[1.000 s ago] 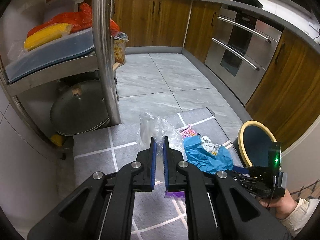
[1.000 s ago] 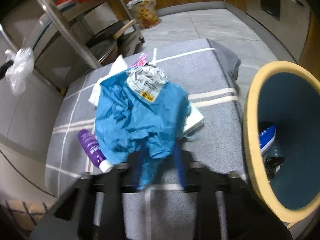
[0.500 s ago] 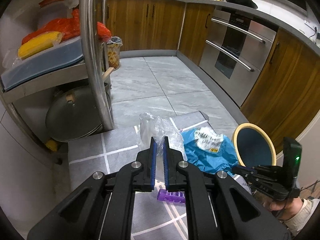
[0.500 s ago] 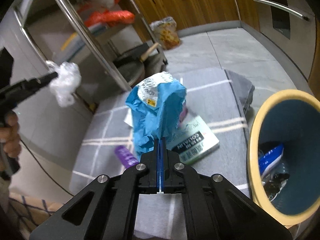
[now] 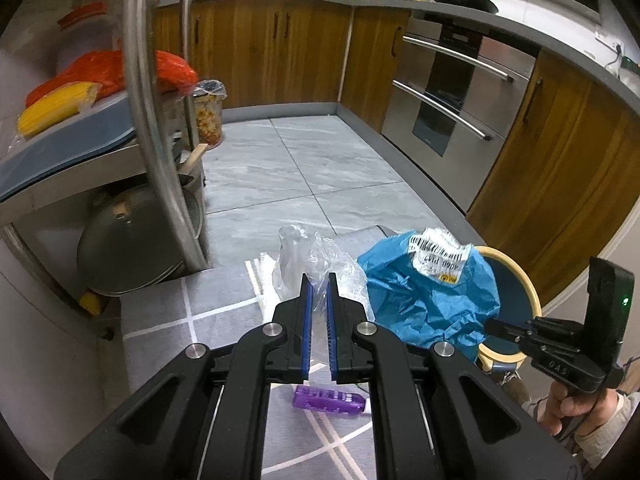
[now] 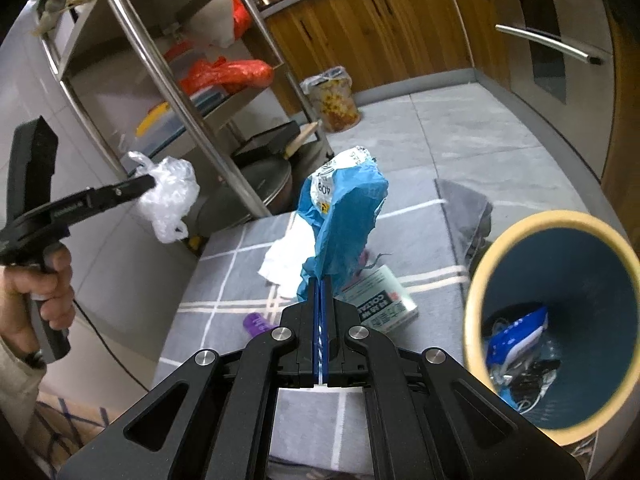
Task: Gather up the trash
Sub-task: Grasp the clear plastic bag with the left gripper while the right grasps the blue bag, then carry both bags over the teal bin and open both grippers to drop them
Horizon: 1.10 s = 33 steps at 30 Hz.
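The left claw (image 5: 316, 280) is closed almost fully on a crumpled clear plastic bag (image 5: 316, 268), the film pinched between its blue pads and bunching out ahead of the tips, clear of the floor. In the right wrist view the same bag (image 6: 170, 196) hangs as a white wad at the tip of that claw (image 6: 146, 182), which a hand (image 6: 40, 292) grips by its handle.

The right claw (image 6: 322, 284) is clamped tight on the lower edge of a crumpled blue bag (image 6: 344, 220) with a white barcode label on its top; the bag stands up above the pads, lifted off the grey mat (image 6: 224, 276). From the left wrist view the blue bag (image 5: 428, 300) hangs just in front of the rim of the bin, with the right claw (image 5: 490, 325) gripping its right edge.

The bin (image 6: 480, 280), blue inside with a cream rim, stands at the right edge of the mat and already holds a blue-and-white wrapper and some dark scraps. Still lying on the mat are a purple bottle (image 5: 328, 398), a white tissue (image 6: 286, 260) and a printed flat packet (image 6: 380, 304), the last two just under the raised blue bag.
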Tool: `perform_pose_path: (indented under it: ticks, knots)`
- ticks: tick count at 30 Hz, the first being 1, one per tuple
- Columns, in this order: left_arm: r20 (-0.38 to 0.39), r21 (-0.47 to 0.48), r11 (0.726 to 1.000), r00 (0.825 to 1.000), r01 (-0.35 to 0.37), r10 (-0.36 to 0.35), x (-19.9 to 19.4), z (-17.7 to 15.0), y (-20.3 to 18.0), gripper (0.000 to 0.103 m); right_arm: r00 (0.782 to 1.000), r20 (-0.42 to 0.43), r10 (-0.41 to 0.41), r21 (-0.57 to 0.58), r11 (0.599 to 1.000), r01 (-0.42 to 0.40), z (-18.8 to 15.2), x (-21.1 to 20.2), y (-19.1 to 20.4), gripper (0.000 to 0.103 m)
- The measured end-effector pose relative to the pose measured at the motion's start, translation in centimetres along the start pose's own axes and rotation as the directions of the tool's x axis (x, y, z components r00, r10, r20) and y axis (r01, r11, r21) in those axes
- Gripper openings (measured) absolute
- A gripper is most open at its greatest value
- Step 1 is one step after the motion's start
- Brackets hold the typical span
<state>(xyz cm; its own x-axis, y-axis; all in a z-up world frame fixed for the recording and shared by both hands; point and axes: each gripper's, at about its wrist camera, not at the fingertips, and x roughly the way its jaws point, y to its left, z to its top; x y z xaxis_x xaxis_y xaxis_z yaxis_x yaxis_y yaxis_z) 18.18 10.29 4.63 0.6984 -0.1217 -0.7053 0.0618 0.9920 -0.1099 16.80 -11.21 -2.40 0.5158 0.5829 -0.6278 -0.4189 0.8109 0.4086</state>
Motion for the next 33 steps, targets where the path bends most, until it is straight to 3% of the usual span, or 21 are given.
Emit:
perform_pose_path:
  ticks: [15, 25, 33]
  knots:
    - [-0.046, 0.146, 0.984, 0.994, 0.102, -0.096, 3.1, 0.8, -9.7, 0.006, 0.99, 0.093, -0.104, 0.095, 0.991, 0.095, -0.8, -6.8, -6.2, 0.002]
    - [-0.097, 0.268, 0.944, 0.981, 0.191, -0.171, 6.2, 0.8, -18.2, 0.006, 0.973, 0.13, -0.191, 0.129, 0.976, 0.174, -1.6, -10.1, -9.2, 0.002]
    - [-0.151, 0.338, 0.911, 0.969, 0.238, -0.197, 9.4, -0.2, -22.8, 0.006, 0.961, 0.115, -0.252, 0.172, 0.958, 0.23, -2.7, -10.9, -11.9, 0.002]
